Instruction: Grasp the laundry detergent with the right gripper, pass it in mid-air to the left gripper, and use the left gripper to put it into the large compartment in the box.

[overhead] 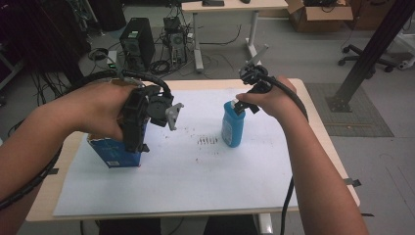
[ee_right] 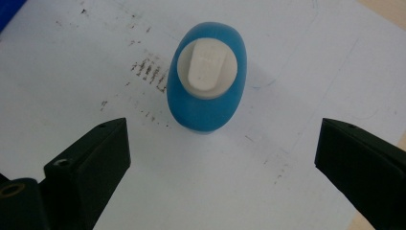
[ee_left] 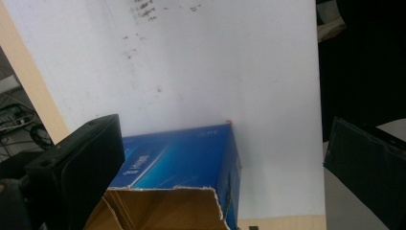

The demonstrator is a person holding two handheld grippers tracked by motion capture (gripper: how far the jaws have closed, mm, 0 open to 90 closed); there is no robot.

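Standing upright on the white sheet [overhead: 195, 181] right of centre, the bottle [overhead: 233, 126] is sitting just under the right gripper [ee_right: 220, 158], whose jaws are hanging spread wide above its white cap [ee_right: 207, 68] without touching it. The left gripper [ee_left: 215, 172] is hovering with jaws spread over the blue box [overhead: 115, 152], which is resting near the sheet's left edge with its torn cardboard flap [ee_left: 163, 208] open. Between box and bottle the sheet is lying bare apart from dark smudges [overhead: 207, 141], leaving open room there and along the table's [overhead: 315, 122] near edge.
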